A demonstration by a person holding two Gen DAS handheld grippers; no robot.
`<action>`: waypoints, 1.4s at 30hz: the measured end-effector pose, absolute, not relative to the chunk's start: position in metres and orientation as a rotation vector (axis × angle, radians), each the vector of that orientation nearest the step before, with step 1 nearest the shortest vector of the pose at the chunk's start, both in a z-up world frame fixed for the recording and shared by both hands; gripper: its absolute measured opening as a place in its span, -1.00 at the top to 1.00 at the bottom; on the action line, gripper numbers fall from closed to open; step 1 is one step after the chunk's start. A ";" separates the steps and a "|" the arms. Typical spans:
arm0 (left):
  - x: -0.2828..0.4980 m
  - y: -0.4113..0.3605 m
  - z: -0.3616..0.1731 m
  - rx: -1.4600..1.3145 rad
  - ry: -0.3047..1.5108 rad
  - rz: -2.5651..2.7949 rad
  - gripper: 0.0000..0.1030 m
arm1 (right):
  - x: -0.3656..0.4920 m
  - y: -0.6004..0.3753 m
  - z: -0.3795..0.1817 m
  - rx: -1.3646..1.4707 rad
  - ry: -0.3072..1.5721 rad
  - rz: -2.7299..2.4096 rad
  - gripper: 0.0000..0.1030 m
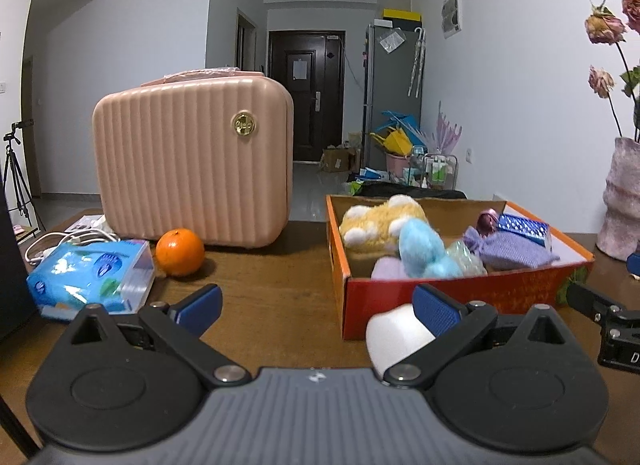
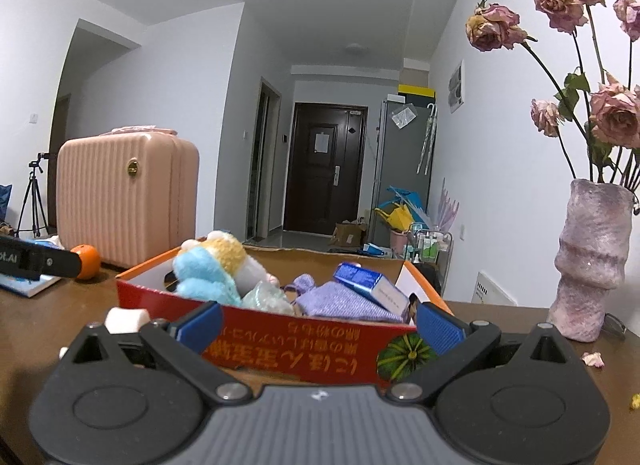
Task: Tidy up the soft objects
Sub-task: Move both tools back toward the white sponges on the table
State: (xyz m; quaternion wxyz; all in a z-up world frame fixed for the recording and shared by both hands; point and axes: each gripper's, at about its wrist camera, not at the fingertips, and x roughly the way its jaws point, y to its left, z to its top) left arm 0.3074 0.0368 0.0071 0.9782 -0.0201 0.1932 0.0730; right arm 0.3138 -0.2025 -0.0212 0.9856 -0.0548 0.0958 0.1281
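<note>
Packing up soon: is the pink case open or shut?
Shut. The pink case stands upright on the table, its two halves meeting with no gap showing in either view.

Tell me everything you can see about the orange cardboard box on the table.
The cardboard box is open-topped and shallow, orange-red outside with printed characters and a pumpkin picture, plain brown inside. It sits flat on the wooden table, holding plush toys, a purple knit pouch and a blue carton. A white soft object lies beside its near wall.
</note>
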 end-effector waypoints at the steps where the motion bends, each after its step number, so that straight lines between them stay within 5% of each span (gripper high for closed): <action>1: 0.304 0.037 0.007 -0.040 0.392 0.146 -1.00 | 0.311 -0.203 -0.021 -0.109 0.195 0.258 -1.00; 25: 0.231 0.041 -0.005 -0.020 0.448 0.120 -1.00 | 0.242 -0.205 -0.026 -0.108 0.242 0.249 -1.00; 42: 0.276 0.039 -0.039 0.018 0.610 0.101 -1.00 | 0.253 -0.209 -0.031 -0.090 0.292 0.229 -1.00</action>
